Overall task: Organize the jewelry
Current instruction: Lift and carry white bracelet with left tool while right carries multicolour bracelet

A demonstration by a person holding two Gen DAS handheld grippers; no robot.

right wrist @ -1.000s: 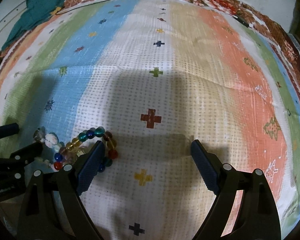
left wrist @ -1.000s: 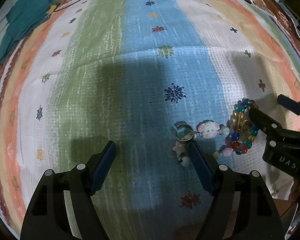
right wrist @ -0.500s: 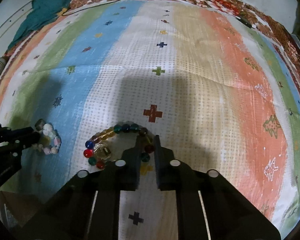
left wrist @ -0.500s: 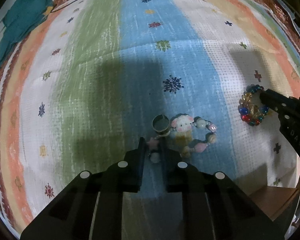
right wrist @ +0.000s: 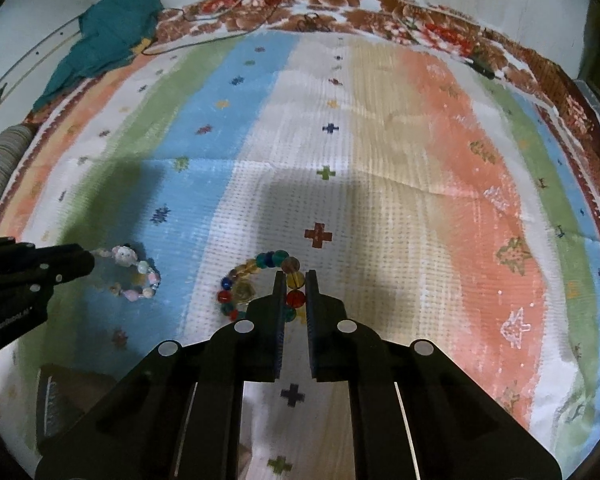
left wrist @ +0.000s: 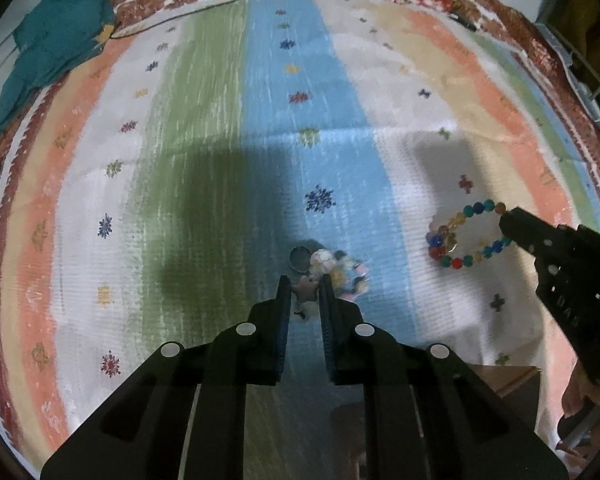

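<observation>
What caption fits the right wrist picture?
Right gripper pinches a colourful bead bracelet over a striped cloth.

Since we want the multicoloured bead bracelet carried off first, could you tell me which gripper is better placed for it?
Right. The right gripper already has its jaws shut on the multicoloured bead bracelet, while the left gripper is shut on the pastel charm bracelet, which lies apart over the blue stripe of the striped cloth.

Dim, warm light is cast from above; broad dark shadows are thrown across the middle of the striped cloth (left wrist: 228, 92). Both views are bent strongly at the edges and vignetted black. Slight blur is seen, chiefly near the cloth's borders.
</observation>
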